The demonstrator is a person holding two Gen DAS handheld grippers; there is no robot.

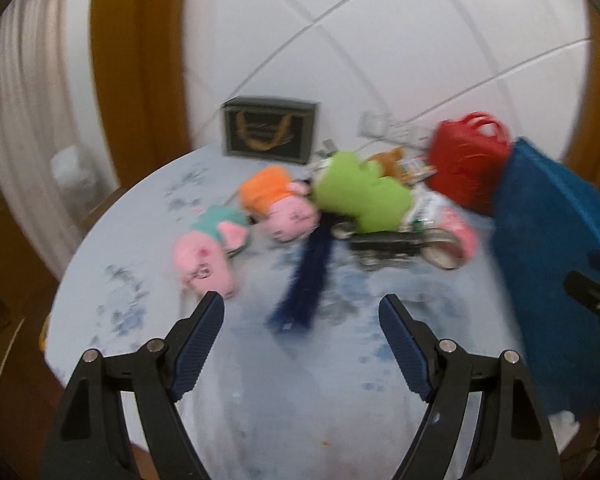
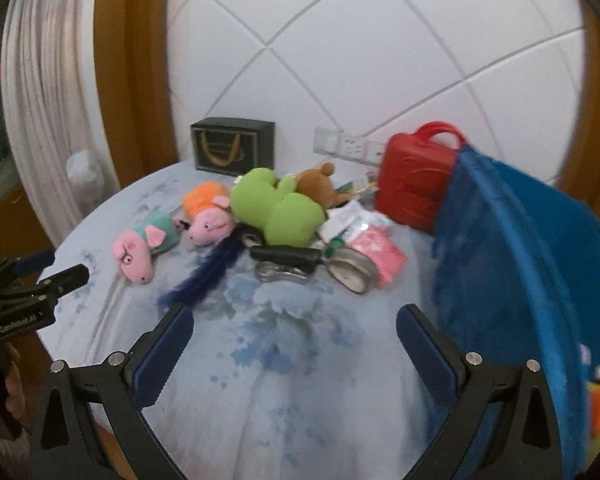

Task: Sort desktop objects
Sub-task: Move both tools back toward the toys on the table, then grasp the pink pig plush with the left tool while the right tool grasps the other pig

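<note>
Both grippers are up over the table and neither one has anything in it. My left gripper (image 1: 301, 312) has its fingers spread wide with only the blue-flowered tablecloth (image 1: 320, 380) between them. Same story with the right gripper (image 2: 295, 324): fingers released, empty, cloth underneath.

Just past the left one's fingertips, slightly toward the left finger, lies a dark blue fuzzy strip (image 1: 300, 280), running away from me into the pile. Just beyond the left fingertip is a pink pig plush in a teal dress (image 1: 210, 252). Behind it, another pink pig plush in orange (image 1: 278, 204), touching a green plush toy (image 1: 360, 196).

Ahead of the right finger of that gripper there's a jumble: a black-handled metal tool (image 2: 286, 264), a round tin lid (image 2: 354, 274), a pink packet (image 2: 380, 256) and some paper packs. It's blurry on the left cam, clearer on the right one. A brown plush (image 2: 318, 184) sits behind the green one.

Off past the right finger stands a blue mesh basket (image 2: 520, 280), tilted, with a red plastic case (image 2: 416, 184) just behind it. Farthest back, against the white padded wall (image 2: 340, 60), is a dark gift box (image 2: 232, 148), plus wall sockets (image 2: 348, 146) to the right of it.
</note>
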